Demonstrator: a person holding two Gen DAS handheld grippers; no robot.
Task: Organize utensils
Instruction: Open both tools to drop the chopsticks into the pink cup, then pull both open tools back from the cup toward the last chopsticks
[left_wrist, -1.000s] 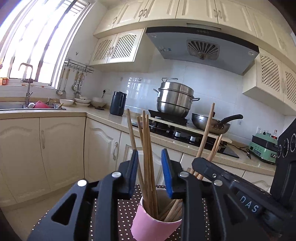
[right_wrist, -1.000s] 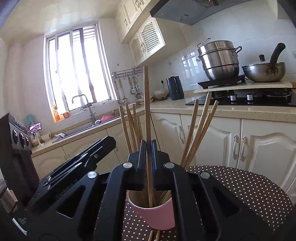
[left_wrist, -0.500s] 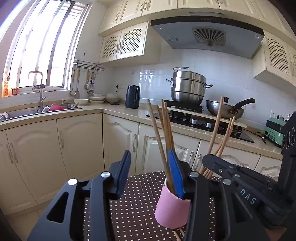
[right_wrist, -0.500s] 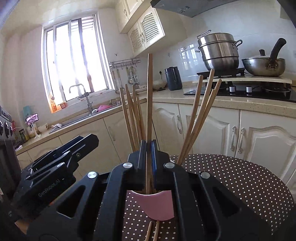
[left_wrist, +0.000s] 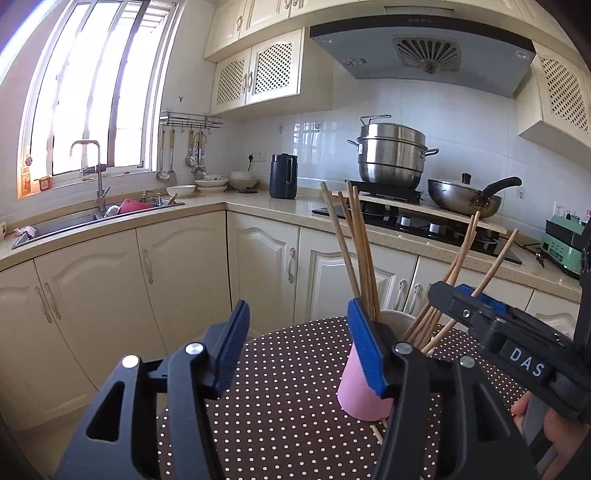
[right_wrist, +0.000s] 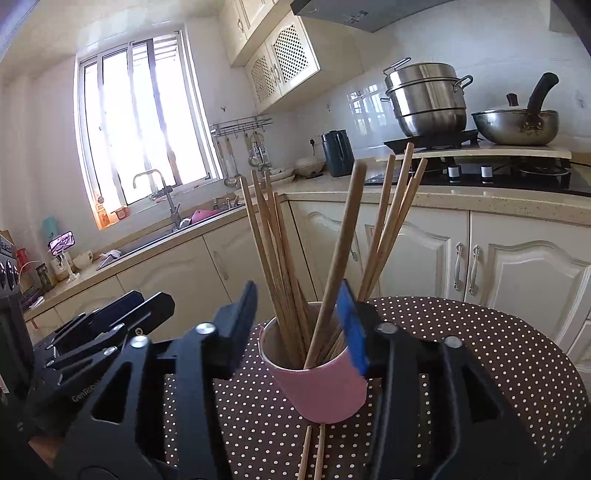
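Observation:
A pink cup (right_wrist: 325, 387) full of wooden chopsticks (right_wrist: 280, 258) stands on the table's brown dotted cloth (right_wrist: 480, 350). My right gripper (right_wrist: 295, 317) hovers at the cup's rim with its jaws opening. One thick chopstick (right_wrist: 340, 258) leans in the cup between the pads, and neither pad presses it. In the left wrist view the cup (left_wrist: 354, 398) sits partly behind the right finger of my left gripper (left_wrist: 299, 347). Its jaws are also opening, with nothing between them. The right gripper (left_wrist: 461, 291) reaches in over the chopsticks (left_wrist: 354, 251). Two loose chopsticks (right_wrist: 310, 454) lie in front of the cup.
Cream cabinets and a countertop (left_wrist: 258, 203) run behind the table. On it are a sink (left_wrist: 74, 221), a dark kettle (left_wrist: 282, 177), a steamer pot (left_wrist: 391, 151) and a wok (left_wrist: 465, 199). A hand (left_wrist: 554, 435) holds the right gripper. A black appliance (right_wrist: 11, 325) stands at the left.
My right gripper has opened and let go of the chopstick, which now leans in the cup. My left gripper has opened wider and shifted left, away from the chopsticks.

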